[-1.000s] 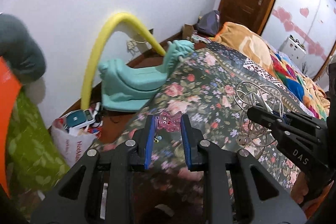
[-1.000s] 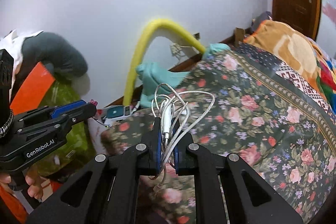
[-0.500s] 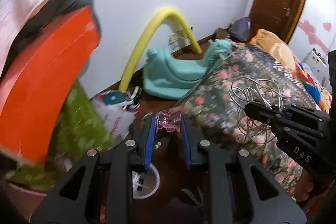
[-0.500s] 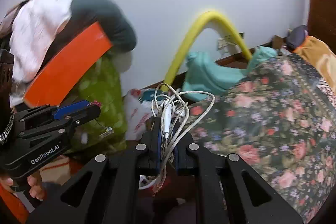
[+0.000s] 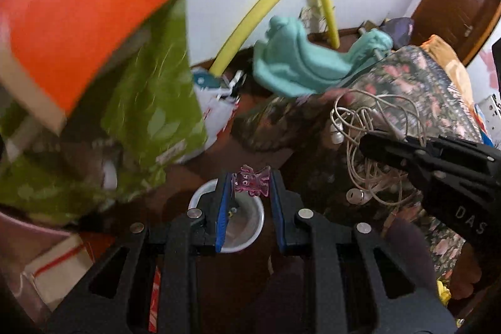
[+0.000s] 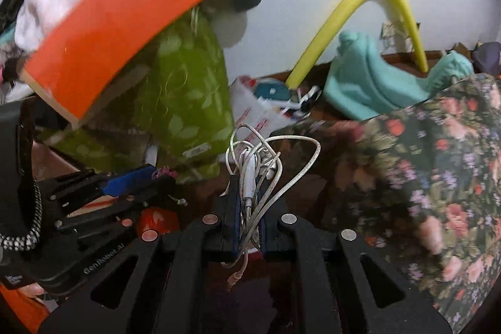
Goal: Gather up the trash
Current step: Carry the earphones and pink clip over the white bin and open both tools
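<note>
Evidently both pickups are done and only the drop-off remains: each gripper carries one piece of trash, and nothing has been let go yet. The left gripper [image 5: 250, 187] has its jaws drawn in to a moderate gap, pinching a small pink hair clip [image 5: 253, 181] between the blue pads, and hangs directly above a round white bin [image 5: 200, 193] on the dark floor, whose rim shows at 6 o'clock of the clip. The right gripper [image 6: 249, 193], at 3 o'clock of the left one in the left view, has its jaws nearly together, clamped on a tangle of white earphone cable [image 6: 266, 152] that loops up out of the fingers. Judging by this, release over the bin looks like the next step, clip first.
</note>
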{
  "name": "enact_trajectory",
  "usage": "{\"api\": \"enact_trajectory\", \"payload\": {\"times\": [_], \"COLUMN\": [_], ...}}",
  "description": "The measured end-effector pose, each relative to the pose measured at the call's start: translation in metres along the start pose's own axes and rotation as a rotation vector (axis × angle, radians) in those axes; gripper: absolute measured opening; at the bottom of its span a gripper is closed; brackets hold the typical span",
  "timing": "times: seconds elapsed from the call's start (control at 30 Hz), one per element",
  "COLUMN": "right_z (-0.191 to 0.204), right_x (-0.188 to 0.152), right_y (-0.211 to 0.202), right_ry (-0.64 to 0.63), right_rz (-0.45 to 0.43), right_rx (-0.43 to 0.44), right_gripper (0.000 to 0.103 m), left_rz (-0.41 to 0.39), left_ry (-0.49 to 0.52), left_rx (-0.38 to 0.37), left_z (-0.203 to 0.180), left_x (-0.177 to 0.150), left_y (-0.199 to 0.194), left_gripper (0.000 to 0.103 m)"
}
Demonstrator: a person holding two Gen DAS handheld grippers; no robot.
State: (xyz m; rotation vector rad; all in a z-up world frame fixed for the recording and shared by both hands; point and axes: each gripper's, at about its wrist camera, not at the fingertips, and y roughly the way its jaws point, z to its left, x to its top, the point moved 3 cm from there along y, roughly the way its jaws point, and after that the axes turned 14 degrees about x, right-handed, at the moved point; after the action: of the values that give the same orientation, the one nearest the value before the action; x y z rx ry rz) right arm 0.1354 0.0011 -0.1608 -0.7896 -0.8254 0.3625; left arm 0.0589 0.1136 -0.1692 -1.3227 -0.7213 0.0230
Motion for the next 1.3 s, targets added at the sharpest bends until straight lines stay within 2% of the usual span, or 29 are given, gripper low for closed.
{"api": "enact_trajectory", "payload": {"times": [0.27, 0.47, 0.57, 0.63, 0.97, 1.1, 1.3], "right_z": [0.005, 0.007, 0.005, 0.002, -0.009, -0.013, -0.011], "right_x": [-0.008, -0.012, -0.012, -0.012, -0.008, -0.009, -0.012], "right_y": [0.062, 0.104, 0.119, 0.125, 0.116, 0.105, 0.090], "right_ry": [0.018, 0.032, 0.060, 0.078, 0.082, 0.080, 0.079], "right_rz": [0.140, 0.234, 0.275, 0.288, 0.289, 0.274, 0.258], "right_rx": [0.026, 0.029, 0.047, 0.048, 0.021, 0.009, 0.009], "right_gripper": [0.009, 0.014, 0.027, 0.030, 0.035, 0.039, 0.040], "left_rz": [0.117, 0.187, 0.217, 0.230, 0.299, 0.356, 0.368], "left_ry": [-0.045, -0.079, -0.093, -0.097, -0.082, -0.077, -0.074], "left_rx": [0.027, 0.032, 0.027, 0.025, 0.007, 0.023, 0.022], "left_z": [0.032, 0.048, 0.051, 0.053, 0.044, 0.040, 0.038], "left_x": [-0.023, -0.035, -0.039, -0.040, -0.041, -0.043, -0.046], "left_y": [0.047, 0.074, 0.085, 0.091, 0.120, 0.129, 0.120], "left_gripper": [0.024, 0.024, 0.024, 0.024, 0.024, 0.027, 0.029]}}
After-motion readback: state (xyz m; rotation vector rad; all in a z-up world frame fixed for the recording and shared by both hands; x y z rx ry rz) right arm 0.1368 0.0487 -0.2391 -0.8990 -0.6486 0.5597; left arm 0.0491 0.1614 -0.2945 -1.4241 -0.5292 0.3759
